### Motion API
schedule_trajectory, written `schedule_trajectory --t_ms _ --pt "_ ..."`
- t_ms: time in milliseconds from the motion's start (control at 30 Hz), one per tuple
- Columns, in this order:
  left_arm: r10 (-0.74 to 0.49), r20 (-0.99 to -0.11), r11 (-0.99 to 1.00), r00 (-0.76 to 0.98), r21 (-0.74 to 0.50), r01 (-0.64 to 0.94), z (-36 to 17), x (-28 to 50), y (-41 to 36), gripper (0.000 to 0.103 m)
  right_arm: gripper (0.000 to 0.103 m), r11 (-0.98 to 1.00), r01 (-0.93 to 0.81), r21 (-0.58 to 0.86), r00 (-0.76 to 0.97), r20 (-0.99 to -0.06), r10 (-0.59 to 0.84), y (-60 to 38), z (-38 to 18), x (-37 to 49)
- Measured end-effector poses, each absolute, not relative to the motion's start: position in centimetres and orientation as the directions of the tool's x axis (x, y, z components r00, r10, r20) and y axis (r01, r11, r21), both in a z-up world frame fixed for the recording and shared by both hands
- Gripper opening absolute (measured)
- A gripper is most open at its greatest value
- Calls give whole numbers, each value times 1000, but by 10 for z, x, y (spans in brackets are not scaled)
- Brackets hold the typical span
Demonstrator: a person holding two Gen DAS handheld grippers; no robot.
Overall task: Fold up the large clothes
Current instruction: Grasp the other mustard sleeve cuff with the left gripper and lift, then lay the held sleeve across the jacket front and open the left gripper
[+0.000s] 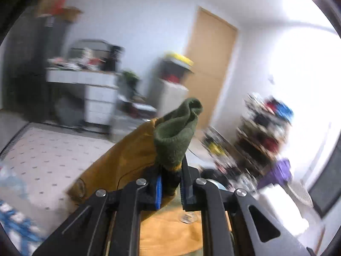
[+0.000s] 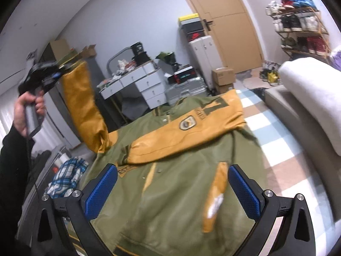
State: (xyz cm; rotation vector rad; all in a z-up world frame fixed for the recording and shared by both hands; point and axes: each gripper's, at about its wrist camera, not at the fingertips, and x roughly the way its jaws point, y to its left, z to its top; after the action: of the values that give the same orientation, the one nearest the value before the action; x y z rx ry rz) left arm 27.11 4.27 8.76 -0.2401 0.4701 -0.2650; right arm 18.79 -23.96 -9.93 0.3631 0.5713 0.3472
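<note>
An olive-green jacket (image 2: 170,192) with mustard-yellow sleeves lies spread out in the right wrist view. One yellow sleeve (image 2: 191,128) is folded across its chest. The other sleeve (image 2: 83,106) is lifted high at the left, hanging from my left gripper (image 2: 61,66), which a hand holds up. In the left wrist view that gripper (image 1: 171,183) is shut on the sleeve's green knit cuff (image 1: 177,134), which sticks up past the fingertips. My right gripper (image 2: 172,192) hovers open just above the jacket's lower front, with nothing between its blue pads (image 2: 100,192).
A plaid cloth (image 2: 66,177) lies left of the jacket. Behind stand a cluttered white drawer desk (image 2: 138,81), stacked boxes and cases (image 2: 198,49), a wooden door (image 2: 230,21) and a shoe rack (image 2: 298,21). A white cushion (image 2: 313,93) sits at the right over checkered flooring.
</note>
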Motion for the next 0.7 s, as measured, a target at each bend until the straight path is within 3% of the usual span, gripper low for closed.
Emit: schedule_trajectory --t_ms 200,300,433,533,600,633,700 --pt "-474 -589 879 654 -349 324 -12 327 -73 8 103 900 -149 411 806 -476 351 -270 -106 185" --pt "-515 -681 857 521 -411 310 -85 349 -114 8 103 906 -116 407 807 -493 325 -283 -111 186" --pt "-558 -774 830 300 -505 238 -143 359 -131 10 103 910 -74 407 800 -521 298 -296 -117 188" --pt "-651 -727 759 216 -617 208 -134 347 -120 28 103 912 -56 406 789 -542 290 -299 -123 193" --pt "-727 -659 686 192 -690 233 -113 335 -103 58 103 913 -57 404 780 -553 293 -299 -122 201" --pt "-725 -650 689 227 -677 258 -96 326 -89 63 103 912 -60 406 779 -552 297 -299 -120 206" --pt "-705 -633 709 320 -637 302 -66 311 -56 84 103 910 -86 406 779 -542 316 -294 -111 217"
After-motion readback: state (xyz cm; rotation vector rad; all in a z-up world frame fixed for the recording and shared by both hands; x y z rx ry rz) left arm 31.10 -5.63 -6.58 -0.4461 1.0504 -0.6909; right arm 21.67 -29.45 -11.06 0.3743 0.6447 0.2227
